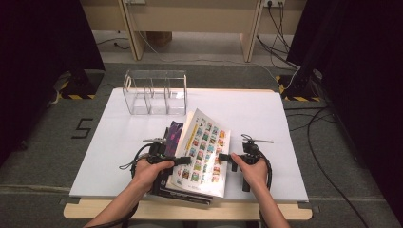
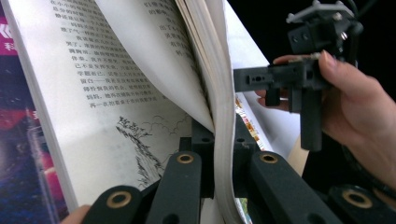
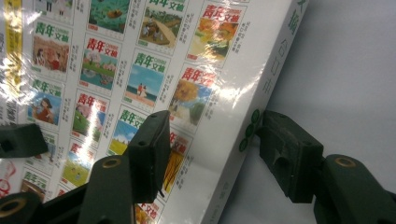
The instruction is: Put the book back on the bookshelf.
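Your left claw clenched on magazine back cover plus pages, lifting them. Your right claw released, straddling cover edge at magazine's 3 o'clock on worktop.

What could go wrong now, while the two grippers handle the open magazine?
1. The left gripper is shut on only a thin bundle of pages of the glossy magazine, so the paper may crease or tear if pulled.
2. The right gripper stands open around the spine edge; the glossy cover may slip when it closes.
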